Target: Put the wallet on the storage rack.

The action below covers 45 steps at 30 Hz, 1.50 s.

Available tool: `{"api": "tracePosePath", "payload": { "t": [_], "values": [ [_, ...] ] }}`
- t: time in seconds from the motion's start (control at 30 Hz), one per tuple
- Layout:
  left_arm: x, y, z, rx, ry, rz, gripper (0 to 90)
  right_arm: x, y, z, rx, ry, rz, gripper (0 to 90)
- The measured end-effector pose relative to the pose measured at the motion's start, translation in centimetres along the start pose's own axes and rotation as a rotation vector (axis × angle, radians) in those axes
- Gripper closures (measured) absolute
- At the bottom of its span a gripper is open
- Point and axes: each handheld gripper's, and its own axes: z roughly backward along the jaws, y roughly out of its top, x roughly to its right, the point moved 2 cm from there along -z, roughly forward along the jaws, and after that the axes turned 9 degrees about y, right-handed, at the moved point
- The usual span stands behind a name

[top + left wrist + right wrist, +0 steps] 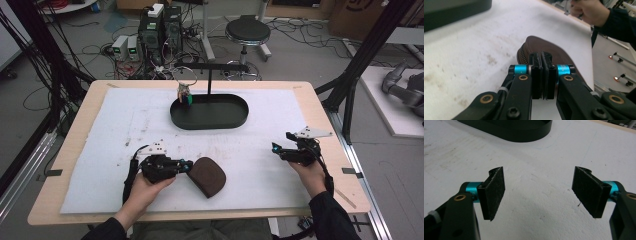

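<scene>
- Brown zip pouch (208, 176) on white mat (120, 125), near side of black oval tray (209, 112).
- L gripper (188, 165) clenched at pouch's left edge; whether it pinches the edge, can't tell.
- R gripper (274, 147) released, well right of pouch, hand low and level.

On the white mat (100, 150) that covers the wooden desk (75, 125), a brown zipped pouch (207, 176) lies near the front edge, and the left gripper (187, 165), held in the person's left hand (142, 192), has its fingers at the pouch's left edge. The right gripper (281, 142) hovers well apart near the mat's right side, held in the right hand (312, 175). Farther back stands a black oval tray (235, 120) with an upright stand, and a ring with a small trinket (184, 92) hangs at the tray's left end.
</scene>
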Motion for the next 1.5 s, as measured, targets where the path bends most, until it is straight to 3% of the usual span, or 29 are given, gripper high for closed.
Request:
{"api": "tracePosePath", "payload": {
  "t": [0.23,0.43,0.63,0.83,1.1,1.37,1.5],
  "values": [
    [0.5,1.6,0.2,0.059,0.016,-0.072,88.3,-0.4,0.3,0.0,0.022,0.014,0.006,27.4],
    [1.5,2.4,0.1,0.09,-0.008,-0.151,88.7,-1.7,1.0,-0.2,0.052,0.058,0.031,27.4],
    [2.0,2.4,0.3,0.105,-0.045,-0.188,88.7,-3.6,1.9,-0.2,0.129,0.197,0.052,27.4],
    [2.6,2.5,0.5,0.116,-0.087,-0.226,88.8,-5.5,2.5,-0.8,0.145,0.329,0.084,27.3],
    [2.9,2.6,0.7,0.113,-0.137,-0.256,88.7,-8.4,2.9,-2.9,0.091,0.561,0.136,26.9],
    [3.1,2.5,0.9,0.108,-0.173,-0.276,88.9,-11.2,3.1,-4.8,0.029,0.712,0.195,26.9],
    [3.0,2.5,0.9,0.104,-0.183,-0.275,88.9,-12.2,3.1,-5.9,-0.013,0.757,0.212,30.8]
  ]
}}
